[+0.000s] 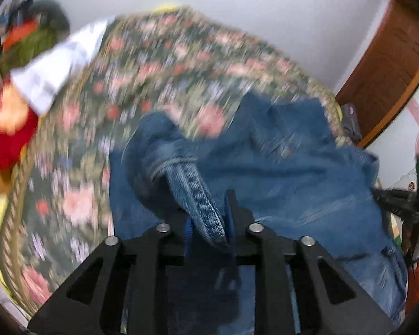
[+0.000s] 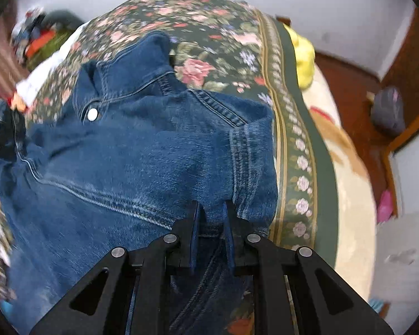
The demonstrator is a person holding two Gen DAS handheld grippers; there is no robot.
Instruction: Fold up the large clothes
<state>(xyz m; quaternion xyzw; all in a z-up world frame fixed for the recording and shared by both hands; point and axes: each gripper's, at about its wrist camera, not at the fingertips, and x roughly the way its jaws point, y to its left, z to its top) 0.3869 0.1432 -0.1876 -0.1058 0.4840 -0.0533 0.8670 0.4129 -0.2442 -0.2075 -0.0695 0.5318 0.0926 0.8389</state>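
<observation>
Left tongs (image 1: 209,217) are clamped on a twisted edge of the denim jacket (image 2: 131,150); right tongs (image 2: 211,217) are shut on its hem near the cuff. The jacket lies rumpled on the floral bedspread (image 2: 209,28). Best to keep both grips firm and draw the cloth taut before laying the fold flat.

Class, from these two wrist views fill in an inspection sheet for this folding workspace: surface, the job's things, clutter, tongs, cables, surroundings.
Surface: floral bedspread covering a bed.
Job's things: denim jacket spread on the bedspread, white snap showing.
Clutter: white garment, red item, yellow item, clothes pile at the far left.
Tongs: left tongs grip a denim fold; right tongs shut on the jacket's edge.
Cables: nothing seen.
Surroundings: white wall, wooden door, brown floor.
</observation>
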